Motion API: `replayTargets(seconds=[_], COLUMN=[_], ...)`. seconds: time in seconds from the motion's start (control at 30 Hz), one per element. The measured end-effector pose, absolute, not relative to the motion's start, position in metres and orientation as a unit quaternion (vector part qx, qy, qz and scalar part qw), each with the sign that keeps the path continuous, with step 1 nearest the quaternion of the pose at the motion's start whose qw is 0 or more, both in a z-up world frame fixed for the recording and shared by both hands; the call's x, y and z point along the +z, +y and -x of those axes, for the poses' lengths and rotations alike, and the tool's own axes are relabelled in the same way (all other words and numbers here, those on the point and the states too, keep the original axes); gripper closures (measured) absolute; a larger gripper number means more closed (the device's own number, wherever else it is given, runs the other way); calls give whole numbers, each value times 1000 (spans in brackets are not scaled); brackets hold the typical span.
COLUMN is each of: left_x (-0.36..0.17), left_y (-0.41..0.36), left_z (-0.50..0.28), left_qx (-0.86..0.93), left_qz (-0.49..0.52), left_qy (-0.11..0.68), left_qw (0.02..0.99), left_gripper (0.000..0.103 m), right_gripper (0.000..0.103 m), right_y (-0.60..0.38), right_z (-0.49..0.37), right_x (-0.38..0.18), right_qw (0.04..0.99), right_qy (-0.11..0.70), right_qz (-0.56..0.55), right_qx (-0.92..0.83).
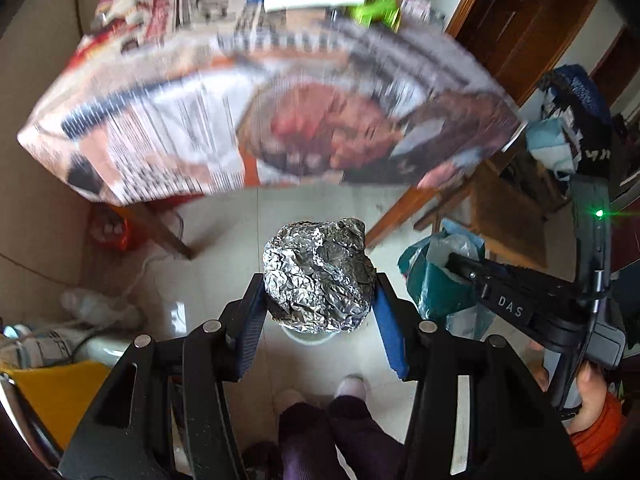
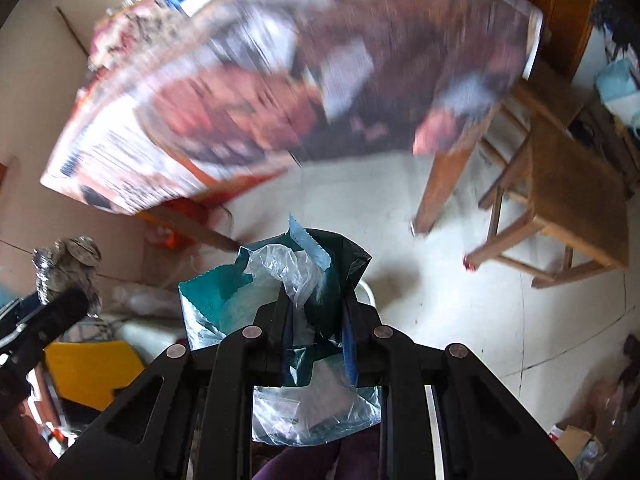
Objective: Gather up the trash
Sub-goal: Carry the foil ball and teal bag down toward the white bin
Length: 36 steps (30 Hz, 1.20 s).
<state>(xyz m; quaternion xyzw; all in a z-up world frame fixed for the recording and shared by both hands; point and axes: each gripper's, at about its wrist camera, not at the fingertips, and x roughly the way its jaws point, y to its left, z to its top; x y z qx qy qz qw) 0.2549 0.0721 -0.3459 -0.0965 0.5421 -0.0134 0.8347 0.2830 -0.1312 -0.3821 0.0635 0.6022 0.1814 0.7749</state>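
Left gripper pinching one crumpled foil ball above the tiled floor, right gripper pressed together on one bunch of teal and clear plastic wrappers, "DAS" legible on its body, contents of the wrappers not visible.

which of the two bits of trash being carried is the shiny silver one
The crumpled foil ball, held by the left gripper. The right gripper holds teal and clear plastic wrappers instead, soft and see-through rather than metallic.
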Motion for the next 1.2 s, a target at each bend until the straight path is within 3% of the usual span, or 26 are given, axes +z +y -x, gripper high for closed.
replayTargets(seconds=[0.3,0.53,0.67,0.7,0.73,0.77,0.8,1.0,1.2], left_x=[-528,-635,-674,-683,-688,-693,-700,-716,-713], left_y=[73,90,98,99,100,101,102,95,70], left_z=[-273,-273,-274,-274,-275,-275,-276,-278,-292], left_qx=[0,24,34,36,37,38,38,33,5], left_qz=[143,148,152,153,153,153,154,158,150], left_qy=[623,651,659,660,662,664,666,675,689], left_qw=[769,744,736,734,733,731,729,720,709], left_gripper=[52,52,52,52,52,52,52,51,49], right_gripper=[85,84,76,71,59,52,51,51,51], right_y=[-125,-92,-77,-74,-70,-68,-67,-73,-95], right_z=[-291,-304,-306,-307,-307,-308,-308,-304,-306], right_x=[-538,-637,-672,-680,-690,-697,-702,-702,-665], right_qw=[730,710,702,694,684,676,670,659,673], right_qy=[658,676,679,687,697,705,711,724,713], right_qz=[-42,-24,-28,-31,-34,-35,-37,-35,-41], right_qx=[178,198,210,214,212,210,208,204,190])
